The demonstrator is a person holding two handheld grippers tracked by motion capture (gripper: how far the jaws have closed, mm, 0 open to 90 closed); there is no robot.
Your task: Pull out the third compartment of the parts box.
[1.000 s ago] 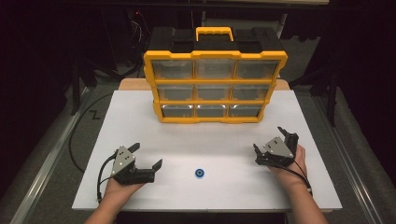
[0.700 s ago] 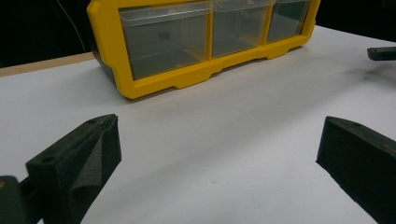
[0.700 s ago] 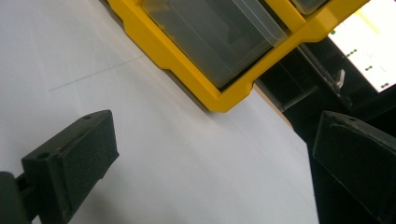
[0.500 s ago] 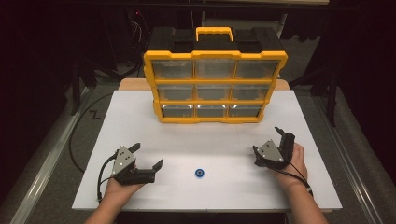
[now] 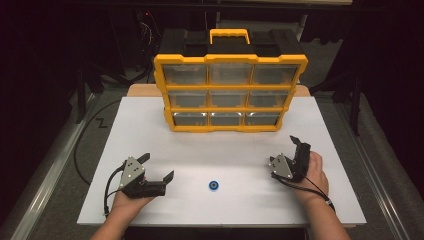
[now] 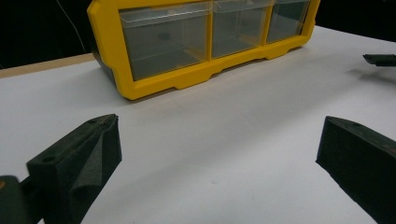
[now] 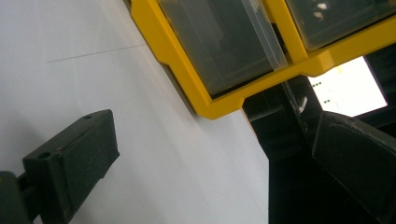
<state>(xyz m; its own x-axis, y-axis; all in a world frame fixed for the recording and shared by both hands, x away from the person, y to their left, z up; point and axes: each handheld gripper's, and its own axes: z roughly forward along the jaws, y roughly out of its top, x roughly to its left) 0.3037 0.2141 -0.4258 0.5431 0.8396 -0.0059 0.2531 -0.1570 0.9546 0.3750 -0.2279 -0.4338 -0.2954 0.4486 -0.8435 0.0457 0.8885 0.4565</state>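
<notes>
A yellow and black drawer organizer (image 5: 230,92) with clear drawers stands upright at the back middle of the white table (image 5: 150,130). A small blue round piece (image 5: 214,185) lies near the front edge, between my hands. My left gripper (image 5: 158,165) rests at the front left, open, its jaws aimed right and forward with nothing between them. My right gripper (image 5: 299,142) is at the front right, rolled onto its side and open. The left gripper view has my left gripper (image 6: 218,123) wide apart facing the organizer (image 6: 187,42). My right gripper (image 7: 215,121) frames the organizer's lower corner (image 7: 224,46).
The organizer's bottom row of drawers faces me at table level. A tan board edge (image 5: 142,91) pokes out behind the table. A black cable (image 5: 87,135) loops off the table's left side. The right gripper's jaw tip (image 6: 380,59) shows at the far right of the left gripper view.
My right gripper has rolled onto its side and shifted slightly left and toward me. The left gripper and the blue piece have stayed put.
</notes>
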